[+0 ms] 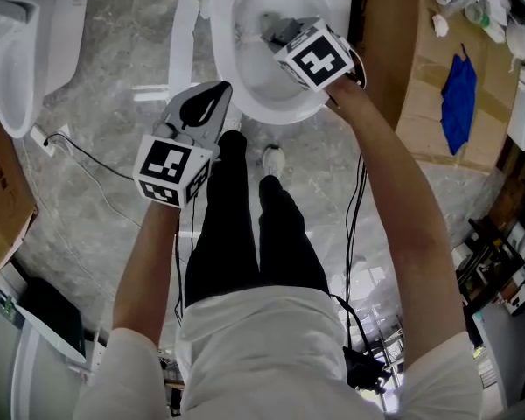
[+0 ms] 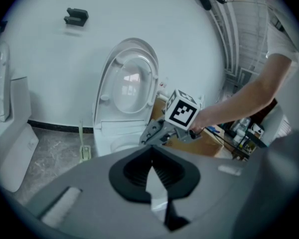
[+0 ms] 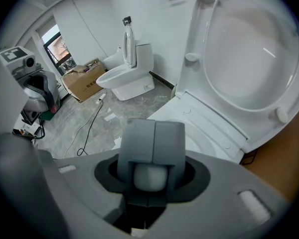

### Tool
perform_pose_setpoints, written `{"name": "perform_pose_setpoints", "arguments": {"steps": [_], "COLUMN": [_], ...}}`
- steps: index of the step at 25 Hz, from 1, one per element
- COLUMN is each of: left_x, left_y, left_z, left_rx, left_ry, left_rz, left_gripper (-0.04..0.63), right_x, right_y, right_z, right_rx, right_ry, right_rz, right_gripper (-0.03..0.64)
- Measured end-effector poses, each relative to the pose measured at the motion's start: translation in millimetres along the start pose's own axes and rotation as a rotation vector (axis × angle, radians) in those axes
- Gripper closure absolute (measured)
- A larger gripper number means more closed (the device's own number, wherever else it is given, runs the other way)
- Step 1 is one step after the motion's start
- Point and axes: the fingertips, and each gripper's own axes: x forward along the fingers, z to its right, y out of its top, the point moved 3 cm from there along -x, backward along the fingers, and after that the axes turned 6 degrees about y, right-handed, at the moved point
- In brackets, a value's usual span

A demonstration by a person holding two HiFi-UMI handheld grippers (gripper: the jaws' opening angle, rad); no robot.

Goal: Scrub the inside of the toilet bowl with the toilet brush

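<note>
White handle (image 3: 149,177) sits mostly hidden inside right tool (image 3: 153,133).

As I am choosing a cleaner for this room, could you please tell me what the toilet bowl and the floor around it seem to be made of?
Toilet bowl: most likely glazed ceramic. It is plain white, smooth and glossy, with soft highlights along the rim.
Floor: probably polished stone or marble-look tile. It is grey with pale veining and a slight sheen.
</note>
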Motion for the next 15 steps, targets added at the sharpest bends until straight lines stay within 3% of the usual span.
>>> {"name": "perform_pose_setpoints", "arguments": {"steps": [15], "left_x": [-8.8], "left_y": [-13.7], "left_z": [22.7], "left_rx": [0.01], "left_ry": [0.01], "left_rz": [-0.001], "left_gripper": [0.604], "right_x": [-3.1], "right_y": [-27.1], "right_z": [-26.8], "right_rx": [-0.024], "right_ry": [0.047], "right_rz": [0.004], "right_gripper": [0.454]}}
